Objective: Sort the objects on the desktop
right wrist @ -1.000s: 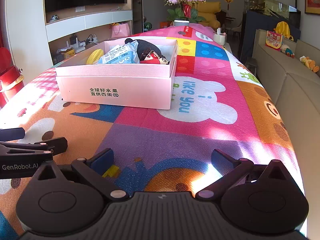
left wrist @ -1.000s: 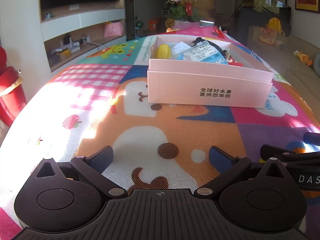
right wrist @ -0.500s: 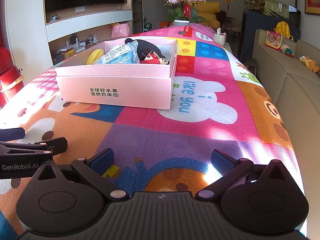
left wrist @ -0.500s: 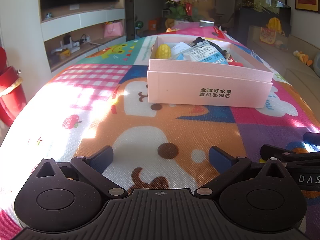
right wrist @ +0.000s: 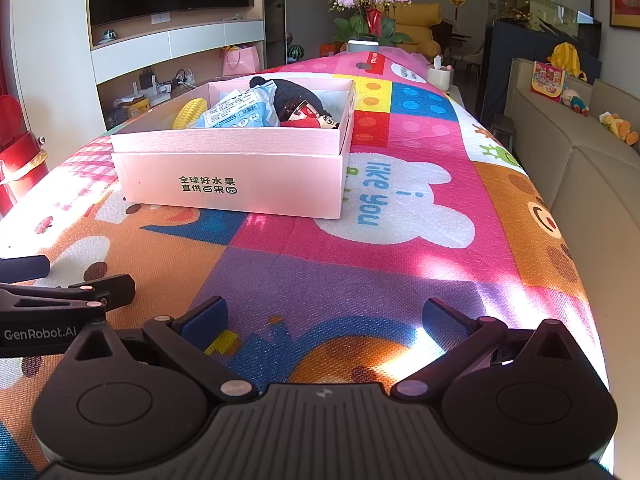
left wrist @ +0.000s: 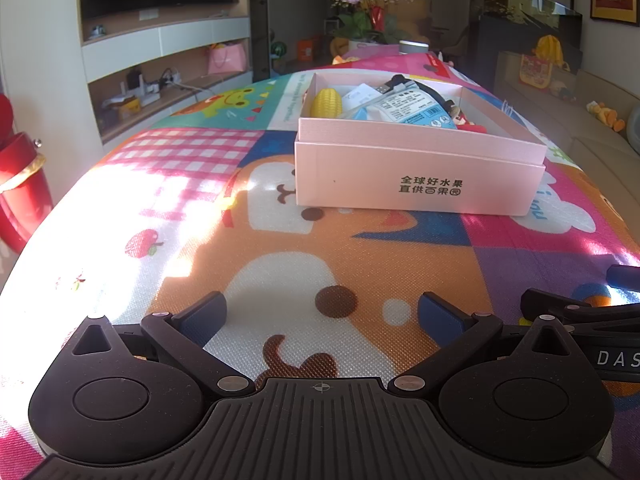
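Nothing has shifted since a second ago: both grippers rest low over the near end of the patterned mat (left wrist: 280,264), side by side, each empty with its jaws spread wide. From the left gripper (left wrist: 322,312) the right one's side shows at the right edge; the right gripper (right wrist: 324,316) sees the left one at its left. Farther along the mat stands the pink box (right wrist: 240,180), open-topped, holding a yellow corn toy (left wrist: 326,102) at its left, a blue-and-white packet (right wrist: 240,114) in the middle and a dark doll (right wrist: 304,106) at the right. Bare mat lies between grippers and box. A beige sofa (right wrist: 580,184) runs just beside the mat's right edge; shelving stands off to the left.
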